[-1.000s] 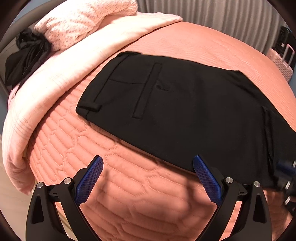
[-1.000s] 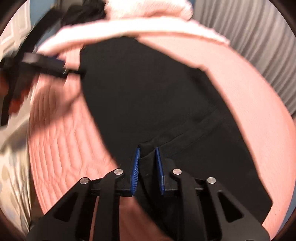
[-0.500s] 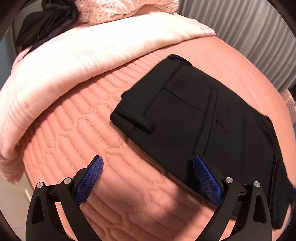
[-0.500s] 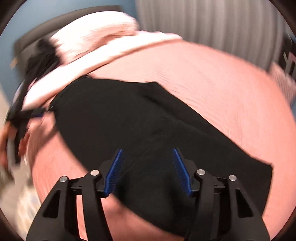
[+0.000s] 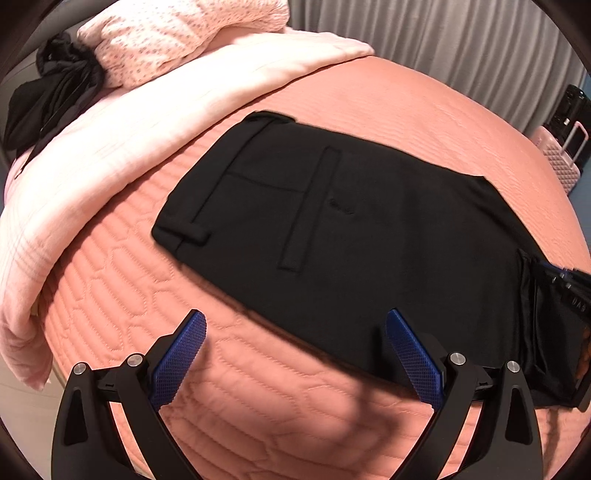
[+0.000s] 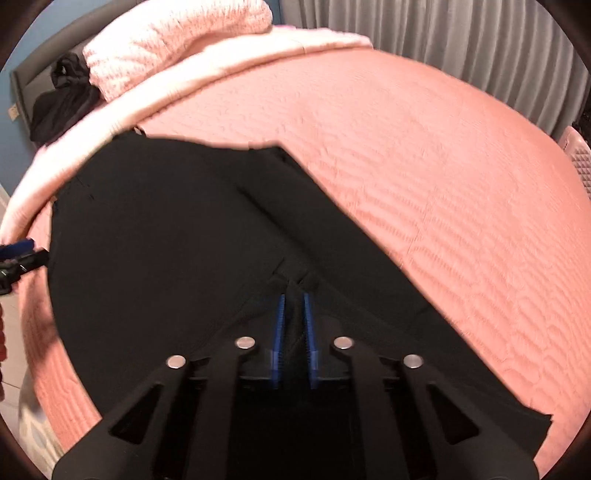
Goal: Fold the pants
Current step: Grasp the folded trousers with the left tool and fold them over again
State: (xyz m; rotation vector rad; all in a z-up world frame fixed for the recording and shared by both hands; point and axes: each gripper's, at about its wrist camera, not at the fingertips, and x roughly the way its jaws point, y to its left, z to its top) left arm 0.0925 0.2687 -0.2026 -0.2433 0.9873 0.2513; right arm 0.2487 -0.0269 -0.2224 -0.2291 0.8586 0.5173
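Note:
Black pants [image 5: 351,229] lie flat on the salmon quilted bedspread [image 5: 258,398], waistband at the left, folded over lengthwise. My left gripper [image 5: 295,354] is open and empty, hovering over the quilt at the near edge of the pants. My right gripper [image 6: 294,314] is shut on a pinch of the pants [image 6: 184,258] fabric near the folded end. The right gripper also shows at the right edge of the left wrist view [image 5: 565,291]. The left gripper shows at the left edge of the right wrist view [image 6: 18,254].
A pale pink blanket [image 5: 147,122] and a dotted pillow [image 5: 177,33] lie along the far left of the bed. A black garment [image 5: 55,96] is bunched beside them. Grey curtains [image 5: 461,44] hang behind. A pink suitcase [image 5: 561,155] stands at the right.
My right gripper opened half a second ago and has now shut again on the pants fabric. My left gripper has swung back right, still open.

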